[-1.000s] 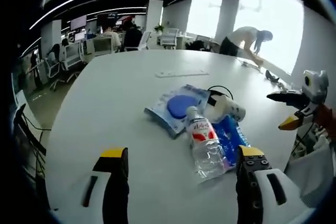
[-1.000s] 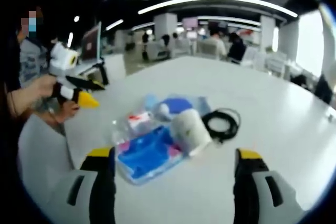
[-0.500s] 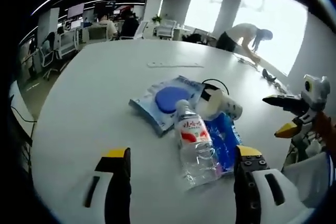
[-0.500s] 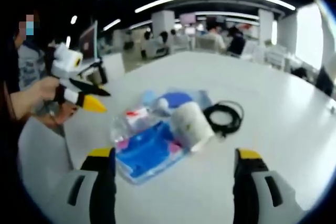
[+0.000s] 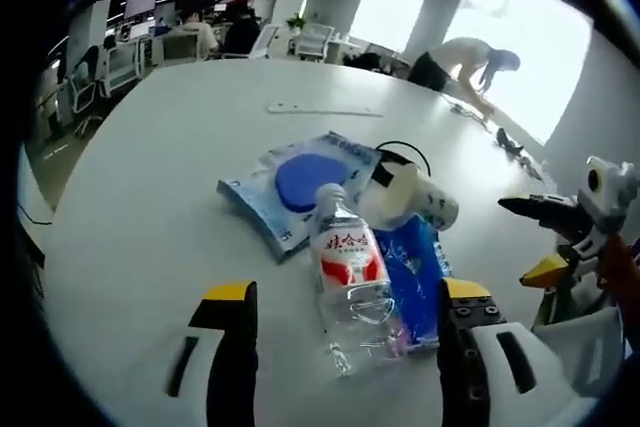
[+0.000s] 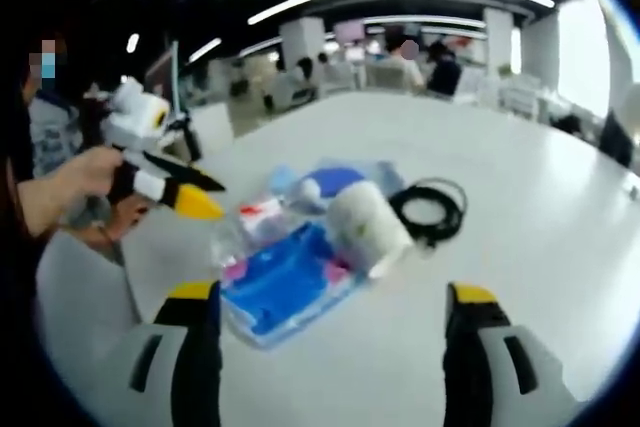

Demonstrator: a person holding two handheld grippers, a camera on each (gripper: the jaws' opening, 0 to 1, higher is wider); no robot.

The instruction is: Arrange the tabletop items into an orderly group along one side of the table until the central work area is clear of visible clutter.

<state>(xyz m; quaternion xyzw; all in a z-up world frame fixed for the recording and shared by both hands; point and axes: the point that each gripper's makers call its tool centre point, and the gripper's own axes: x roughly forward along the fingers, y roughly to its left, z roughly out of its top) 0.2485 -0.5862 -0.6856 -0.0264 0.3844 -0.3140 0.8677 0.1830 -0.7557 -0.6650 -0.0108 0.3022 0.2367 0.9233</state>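
White table, clutter bunched mid-top: blue pouch, then water bottle lying flat, paper roll, coiled black cable. Left gripper gapes wide around the bottle, gripping nothing; right gripper wide apart, empty too.

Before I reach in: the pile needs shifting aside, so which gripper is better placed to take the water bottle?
Probably the left gripper: the water bottle lies between its open jaws. The right gripper faces the blue packet instead.
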